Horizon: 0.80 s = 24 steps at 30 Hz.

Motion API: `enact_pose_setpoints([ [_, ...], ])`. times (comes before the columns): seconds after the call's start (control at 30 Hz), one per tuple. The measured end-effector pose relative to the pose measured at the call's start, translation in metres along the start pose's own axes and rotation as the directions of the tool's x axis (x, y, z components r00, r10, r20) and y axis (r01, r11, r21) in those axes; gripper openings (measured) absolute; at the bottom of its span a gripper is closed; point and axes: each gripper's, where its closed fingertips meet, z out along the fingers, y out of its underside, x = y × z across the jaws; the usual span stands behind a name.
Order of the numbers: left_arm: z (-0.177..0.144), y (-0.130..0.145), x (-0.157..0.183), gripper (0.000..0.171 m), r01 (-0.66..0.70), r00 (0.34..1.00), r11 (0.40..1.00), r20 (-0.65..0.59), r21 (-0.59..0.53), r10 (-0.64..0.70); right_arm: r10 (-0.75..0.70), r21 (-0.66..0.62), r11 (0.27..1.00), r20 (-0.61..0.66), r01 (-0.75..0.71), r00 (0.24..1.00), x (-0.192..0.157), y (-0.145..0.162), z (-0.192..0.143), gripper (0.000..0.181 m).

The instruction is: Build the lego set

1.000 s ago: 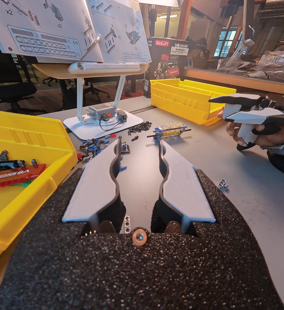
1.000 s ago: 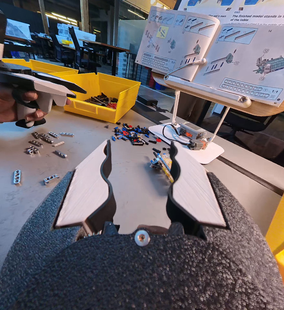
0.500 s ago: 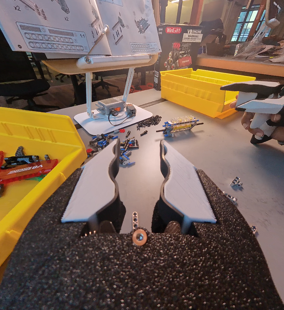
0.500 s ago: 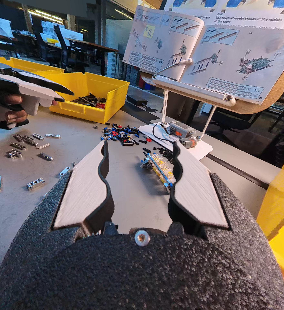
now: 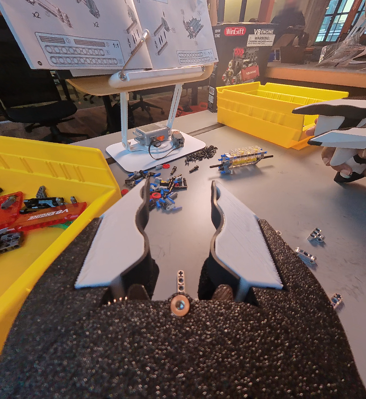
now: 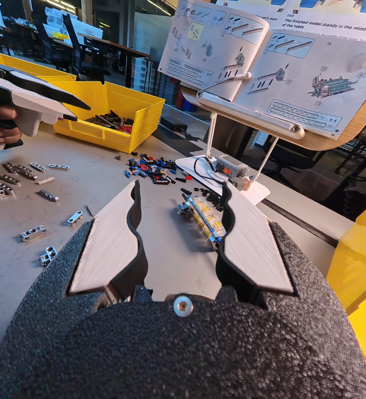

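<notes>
My left gripper is open and empty, low over the grey table. A small grey beam lies on the table between the bases of its fingers. A pile of small blue, black and red parts lies just past its fingertips. My right gripper is open and empty. A clear, yellow and blue engine subassembly lies on the table beside its right finger and also shows in the left wrist view. Each gripper shows in the other's view: the right one, the left one, each held by a hand.
A yellow bin with red and black parts stands at the left, another yellow bin at the far right. An instruction stand carries a grey battery box on its base. Silver beams lie scattered. A product box stands behind.
My left gripper has turned slightly left and drawn back, showing more of the grey beam, and its jaws have widened a little. The right gripper has shifted slightly. Both stay open and empty.
</notes>
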Motion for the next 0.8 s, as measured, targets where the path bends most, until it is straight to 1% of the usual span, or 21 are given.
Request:
enact_pose_setpoints([
  [0.23, -0.003, -0.004, -0.003, 0.06, -0.037, 0.999, 0.999, 0.029, 0.008, 0.037, 0.035, 0.033, 0.999, -0.041, -0.033, 0.999, 0.011, -0.004, -0.005, 0.074],
  [0.5, -0.009, -0.017, 0.0, 0.062, -0.064, 0.997, 0.997, 0.041, 0.049, 0.062, 0.029, 0.033, 0.999, -0.169, -0.024, 0.985, 0.04, -0.003, -0.018, 0.075],
  [0.67, -0.001, -0.004, 0.0, 0.062, -0.073, 0.997, 0.997, 0.043, 0.018, 0.072, -0.004, 0.036, 0.999, -0.267, 0.014, 0.964, 0.062, -0.011, -0.033, 0.074],
  [0.8, 0.003, 0.005, -0.002, 0.061, -0.084, 0.995, 0.996, 0.049, -0.011, 0.085, 0.028, 0.066, 0.998, -0.311, -0.008, 0.95, 0.074, -0.018, -0.043, 0.073],
])
